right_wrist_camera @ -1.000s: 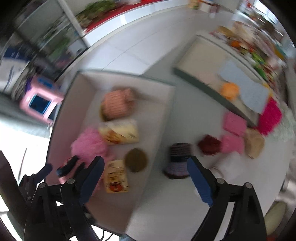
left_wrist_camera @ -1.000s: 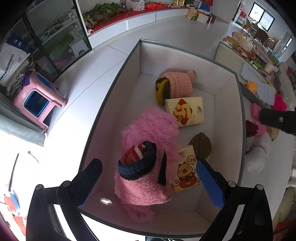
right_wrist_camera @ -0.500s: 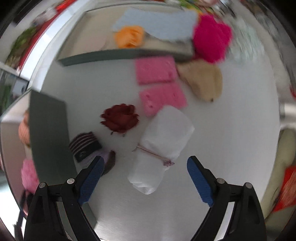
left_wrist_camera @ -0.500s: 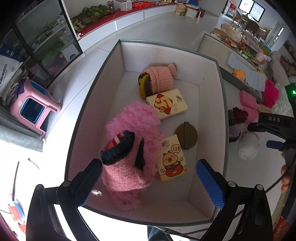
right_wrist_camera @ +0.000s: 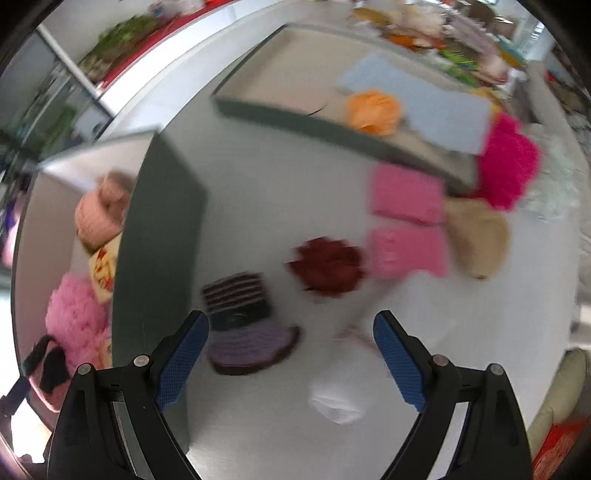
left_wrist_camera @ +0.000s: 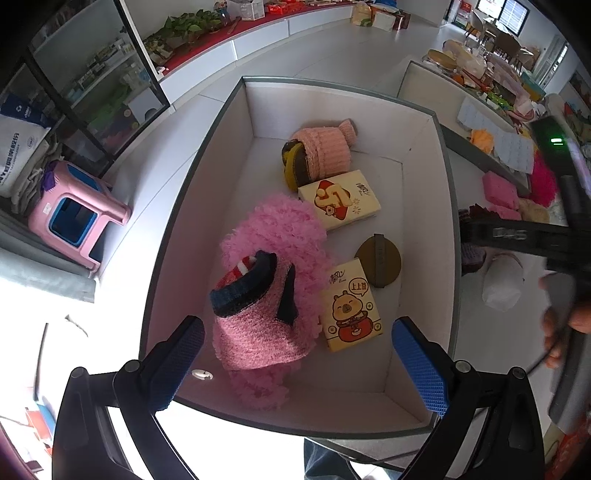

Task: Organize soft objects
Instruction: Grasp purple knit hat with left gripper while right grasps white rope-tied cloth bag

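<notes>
two tools, both spread wide and holding nothing. my left tool [left_wrist_camera: 295,365] hangs over the white open box [left_wrist_camera: 236,122], where the pink knitted hat with a dark blue cuff [left_wrist_camera: 255,314] lies at lower centre on a fluffy pink piece. my right tool [right_wrist_camera: 291,354] is above the grey surface [right_wrist_camera: 258,192], the striped purple knitted hat [right_wrist_camera: 243,321] at lower centre of a blurred frame. it looks light, limp and squashy; i'd pinch the thick folded cuff.

A pink stool [left_wrist_camera: 75,214] stands on the pale floor [left_wrist_camera: 325,48] beside a glass-fronted cabinet [left_wrist_camera: 88,77]; plants [left_wrist_camera: 184,26] line a red-topped counter [left_wrist_camera: 258,27].
</notes>
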{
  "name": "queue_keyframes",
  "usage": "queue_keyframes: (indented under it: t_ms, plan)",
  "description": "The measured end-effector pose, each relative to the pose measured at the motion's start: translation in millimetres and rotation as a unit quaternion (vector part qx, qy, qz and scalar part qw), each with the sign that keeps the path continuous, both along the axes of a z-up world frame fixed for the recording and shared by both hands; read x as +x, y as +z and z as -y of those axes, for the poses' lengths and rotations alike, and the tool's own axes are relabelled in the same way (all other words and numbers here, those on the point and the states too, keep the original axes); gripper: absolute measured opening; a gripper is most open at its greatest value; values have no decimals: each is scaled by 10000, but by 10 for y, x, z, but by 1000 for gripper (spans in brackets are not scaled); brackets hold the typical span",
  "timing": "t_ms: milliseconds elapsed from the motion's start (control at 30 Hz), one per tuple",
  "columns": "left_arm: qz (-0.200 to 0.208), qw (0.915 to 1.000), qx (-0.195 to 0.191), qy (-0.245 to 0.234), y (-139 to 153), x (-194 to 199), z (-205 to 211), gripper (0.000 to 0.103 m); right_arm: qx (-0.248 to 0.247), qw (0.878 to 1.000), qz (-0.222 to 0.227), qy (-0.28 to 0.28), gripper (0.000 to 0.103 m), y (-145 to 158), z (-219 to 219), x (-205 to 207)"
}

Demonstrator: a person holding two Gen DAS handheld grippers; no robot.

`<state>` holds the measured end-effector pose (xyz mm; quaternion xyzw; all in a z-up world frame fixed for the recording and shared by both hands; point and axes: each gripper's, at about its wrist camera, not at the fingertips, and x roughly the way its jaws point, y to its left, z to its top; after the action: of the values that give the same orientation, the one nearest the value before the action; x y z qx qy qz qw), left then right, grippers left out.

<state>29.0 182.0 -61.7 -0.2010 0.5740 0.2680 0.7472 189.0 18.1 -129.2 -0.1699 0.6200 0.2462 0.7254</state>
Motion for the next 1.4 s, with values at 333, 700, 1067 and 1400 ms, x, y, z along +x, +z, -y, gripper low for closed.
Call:
queue_keyframes:
  t_ms: [333,700,1067,1400]
  plan:
    - [-74,9994,119,-316,81,30,181,102,305,9960,-814,-192,37,-343,99,23]
    - [233,9935,157,-1103,280,264,734,102,122,9872,-1269,-963,13,-406,1384,-450]
    - [2,9855,-713,-1538,-124,912,1637,102,471,9710,-817,-2198,82,-81,2366,-511]
    - [-236,9960,-728,-453,-499,1028,1702,102,1189,9470,-1418,-2626,83,-142,2286,183]
